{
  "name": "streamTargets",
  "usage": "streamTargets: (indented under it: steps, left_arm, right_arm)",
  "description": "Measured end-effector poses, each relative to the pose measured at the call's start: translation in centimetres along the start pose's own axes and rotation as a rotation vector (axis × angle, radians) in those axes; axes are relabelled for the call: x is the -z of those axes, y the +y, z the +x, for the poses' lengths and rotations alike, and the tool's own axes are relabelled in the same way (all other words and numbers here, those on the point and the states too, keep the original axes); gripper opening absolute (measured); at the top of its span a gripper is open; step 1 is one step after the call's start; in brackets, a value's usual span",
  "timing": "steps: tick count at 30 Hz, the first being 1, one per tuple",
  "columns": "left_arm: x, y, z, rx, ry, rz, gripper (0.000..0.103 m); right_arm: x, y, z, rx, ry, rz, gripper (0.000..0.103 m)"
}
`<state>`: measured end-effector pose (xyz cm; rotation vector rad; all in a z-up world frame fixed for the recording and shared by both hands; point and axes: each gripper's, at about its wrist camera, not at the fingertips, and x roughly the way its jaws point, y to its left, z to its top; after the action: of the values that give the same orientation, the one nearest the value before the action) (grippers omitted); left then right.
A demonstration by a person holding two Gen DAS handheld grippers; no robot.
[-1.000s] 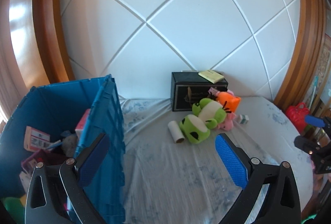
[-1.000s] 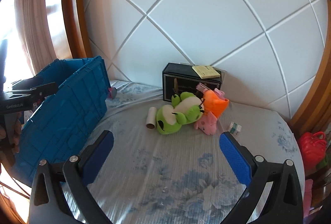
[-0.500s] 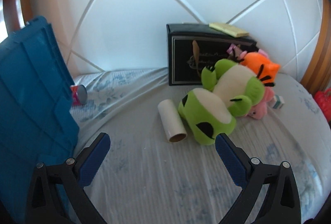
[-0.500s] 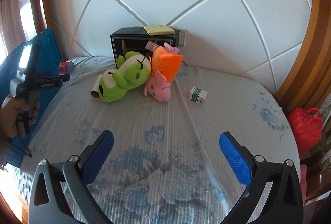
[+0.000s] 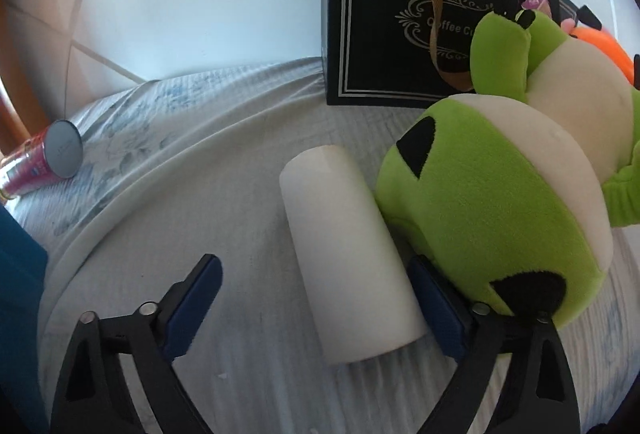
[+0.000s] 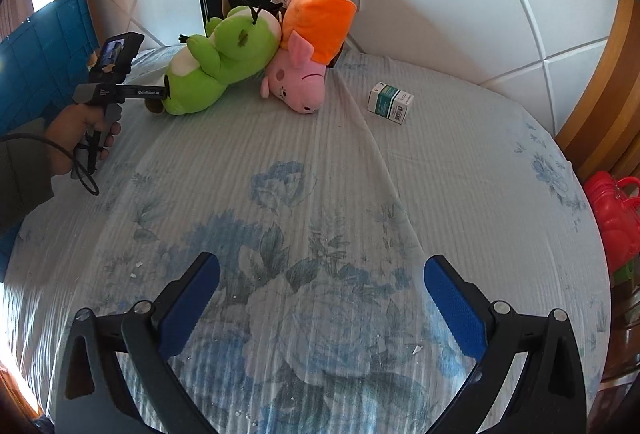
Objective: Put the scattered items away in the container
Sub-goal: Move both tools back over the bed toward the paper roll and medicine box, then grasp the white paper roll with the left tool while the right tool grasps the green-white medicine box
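On a bed (image 6: 340, 173) spread with a blue-flowered sheet, the left tongs (image 5: 316, 298) straddle a white roll (image 5: 344, 258), their jaws just narrowing but not yet pinching it, apparently to carry it to the blue crate (image 6: 40, 57) at the bed's left edge. A green frog plush (image 5: 492, 218) crowds the right jaw; a black box (image 5: 400, 33) stands behind. The right tongs (image 6: 322, 300) hang spread and empty, well apart from a small carton (image 6: 390, 101).

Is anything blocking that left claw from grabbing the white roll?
Nothing visible does. The roll already lies between the left claw's closing jaws. The green plush crowds its right side, against the right finger.
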<state>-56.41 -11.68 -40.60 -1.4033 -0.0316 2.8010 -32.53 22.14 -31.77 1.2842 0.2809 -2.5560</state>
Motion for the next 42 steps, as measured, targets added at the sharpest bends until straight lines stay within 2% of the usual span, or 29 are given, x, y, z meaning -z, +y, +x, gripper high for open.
streamTargets:
  steps: [2,3,5,10,16,18,23,27,29,30,31,32,38,42]
  left_arm:
    - [0.0,-0.3,-0.1,0.003,-0.003,0.01,0.045]
    - [0.1,-0.6,-0.2,-0.018,-0.005,0.021,0.045]
    - [0.3,-0.7,-0.5,0.001,-0.004,0.026,0.044]
    - [1.4,-1.1,-3.6,-0.028,-0.068,0.042,0.044]
    - [4.8,-0.5,-8.7,-0.042,-0.112,-0.019,0.044]
    - [6.2,-0.1,-10.1,-0.035,-0.117,-0.053,0.044]
    - [8.9,-0.3,-12.7,-0.061,-0.134,0.0,0.044]
    - [9.9,0.6,-14.2,-0.07,-0.139,-0.008,0.045]
    - [10.2,1.2,-14.9,-0.077,-0.141,-0.016,0.045]
    - [10.4,1.5,-15.2,-0.085,-0.143,-0.018,0.045]
    - [10.6,1.7,-15.6,-0.09,-0.144,-0.021,0.045]
    - [10.8,2.0,-15.9,-0.095,-0.145,-0.024,0.045]
    - [11.2,2.4,-17.5,-0.109,-0.141,-0.032,0.045]
    - [11.2,1.8,-19.3,-0.107,-0.146,-0.028,0.045]
  right_arm:
    - [-0.5,-0.2,0.9,-0.001,-0.005,-0.004,0.103]
    - [-0.8,-0.4,1.4,-0.004,-0.011,-0.009,0.103]
    - [-1.9,-0.7,2.5,0.0,-0.023,-0.026,0.103]
    - [-5.3,-2.2,6.3,0.029,-0.057,-0.052,0.103]
    - [-10.4,-5.9,13.5,0.049,-0.052,0.037,0.103]
    - [-12.0,-6.9,15.9,0.076,-0.037,0.06,0.103]
    - [-15.3,-8.2,19.8,0.128,-0.019,0.073,0.103]
    - [-17.4,-9.1,22.4,0.181,0.027,0.094,0.103]
    - [-17.7,-9.4,23.3,0.174,0.049,0.11,0.103]
    - [-17.7,-9.4,23.5,0.177,0.059,0.111,0.1]
    - [-17.6,-9.3,23.7,0.183,0.061,0.113,0.092]
    - [-17.5,-9.2,23.8,0.185,0.071,0.116,0.066]
    - [-16.7,-8.2,22.6,0.173,0.053,0.097,0.065]
    - [-16.1,-7.6,20.3,0.151,0.046,0.084,0.065]
